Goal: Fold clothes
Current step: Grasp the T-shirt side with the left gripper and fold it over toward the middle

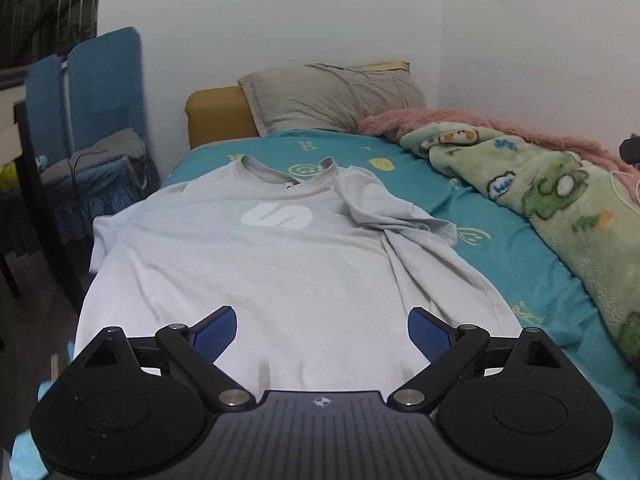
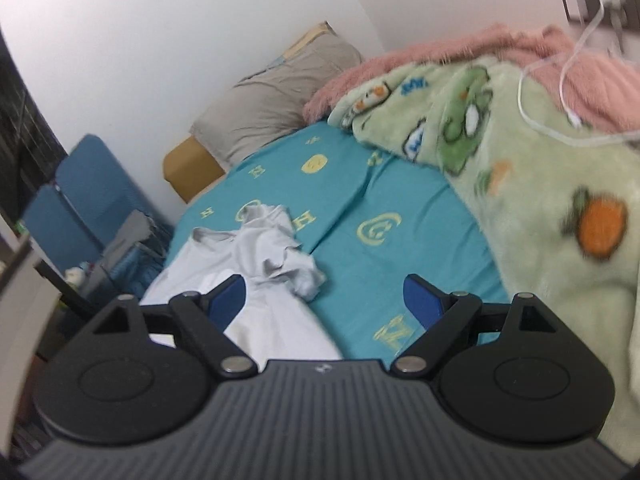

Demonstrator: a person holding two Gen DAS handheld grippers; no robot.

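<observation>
A light grey T-shirt [image 1: 256, 264] with a white logo lies face up on the teal bed sheet [image 1: 492, 248], collar toward the pillow. Its right sleeve [image 1: 392, 208] is crumpled and folded inward. My left gripper [image 1: 322, 330] hovers open over the shirt's lower hem, nothing between its blue pads. In the right wrist view the same T-shirt [image 2: 256, 264] sits at lower left, its bunched sleeve [image 2: 296, 268] near the middle. My right gripper [image 2: 324, 300] stands open above the sheet [image 2: 392, 208], just right of the shirt's edge, holding nothing.
A green cartoon blanket [image 1: 552, 208] over a pink one [image 1: 480, 124] fills the bed's right side; a white cable [image 2: 560, 92] lies on it. A grey pillow [image 1: 332, 96] leans at the head. Blue padded chairs [image 1: 92, 92] with grey clothes stand left of the bed.
</observation>
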